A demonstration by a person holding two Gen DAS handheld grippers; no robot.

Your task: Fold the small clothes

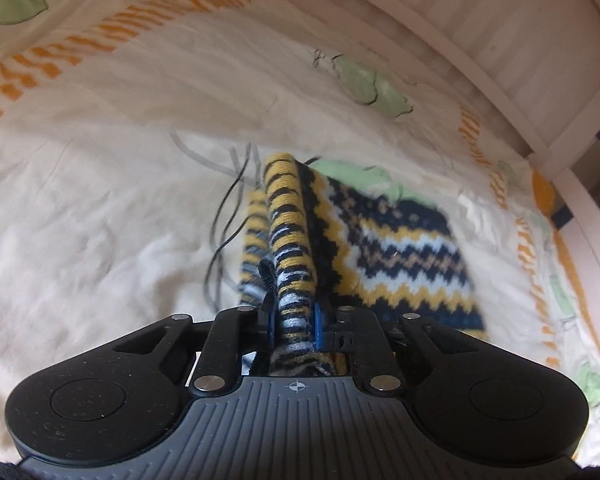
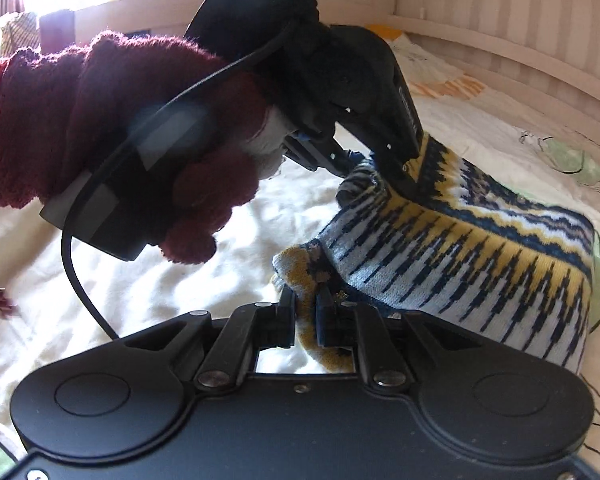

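I have the left gripper [image 1: 294, 312] clamped on a rolled edge of the knitted garment [image 1: 404, 240], its jaws pressing the yellow-and-navy stripes. My right gripper [image 2: 305, 312] pinches another corner of the same piece. The garment lies partly lifted on the bedsheet [image 1: 100, 208], toward the bed's slatted headboard [image 1: 480, 24]. A maroon-gloved hand [image 2: 148, 128] carries the left gripper.

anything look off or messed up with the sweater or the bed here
Nothing looks damaged or spilled. The knit sweater is bunched and lifted off the bedsheet because both grippers pinch its edge: the left gripper and the right gripper. The sheet is just wrinkled.
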